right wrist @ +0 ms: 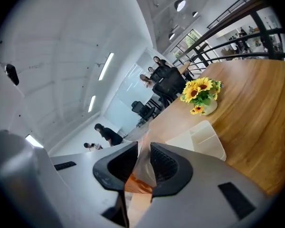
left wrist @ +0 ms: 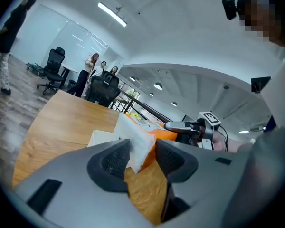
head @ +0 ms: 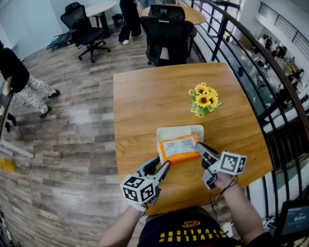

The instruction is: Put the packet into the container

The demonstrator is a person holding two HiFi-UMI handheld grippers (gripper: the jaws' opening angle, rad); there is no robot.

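Fingers (right wrist: 167, 165) of the right gripper (head: 200, 148) are clamped close on the thin film edge at one end of the orange packet (head: 179, 149). The left gripper (head: 164, 169) has its fingers (left wrist: 115, 159) parted, with the packet's white crimped corner standing between them, unsqueezed. Spanning from one set of fingertips to the other, the packet lies over the near part of the white container (head: 171, 131), which sits just beyond both grippers on the wooden table (head: 144, 96); farther past the right fingertips stands a small pot of sunflowers (head: 204, 99), apart from the container.
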